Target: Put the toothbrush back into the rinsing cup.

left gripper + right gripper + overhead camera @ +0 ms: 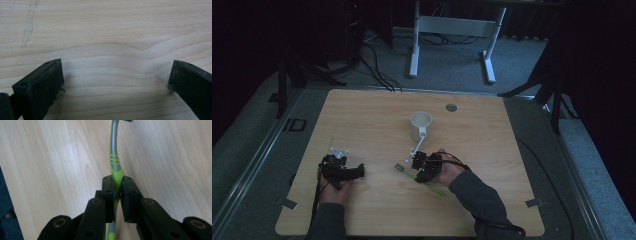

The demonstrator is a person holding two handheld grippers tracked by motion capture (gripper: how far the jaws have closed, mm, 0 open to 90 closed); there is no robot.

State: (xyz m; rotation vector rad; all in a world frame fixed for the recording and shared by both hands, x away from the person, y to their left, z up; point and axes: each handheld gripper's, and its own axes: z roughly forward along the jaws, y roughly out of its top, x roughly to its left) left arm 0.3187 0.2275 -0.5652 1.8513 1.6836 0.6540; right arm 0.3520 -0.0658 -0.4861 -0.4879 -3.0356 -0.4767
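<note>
- Count first: one white mug, one green-handled utensil, two grippers, one wooden table.
- Also one small grey disc set into the table near the far edge, plus a second, pale grey utensil leaning from the mug's foot toward the right gripper; can't tell what kind.
- Right gripper: fingers pressed tight onto the green handle, pinching it right where the green sleeve meets the grey metal shaft.
- Utensil's long axis in the right gripper view: straight along the fingers, metal shaft heading up and away, curving slightly at the top, green tail sticking out below.
- In the high view: lies on a diagonal, green end pointing toward the near right, head end toward the left, just in front of the gripper.
- Location: near-centre of the table, a bit right, near side of the mug and close to it.
- Left gripper: fingers spread wide, nothing between them, just bare wood grain underneath.
- Sits in the high view at the near left, well apart from the mug and the other hand.
- Room to move: loads of bare wood on the far left, far right and along the near edge.
- Mug stands upright, well in from every edge.
</note>
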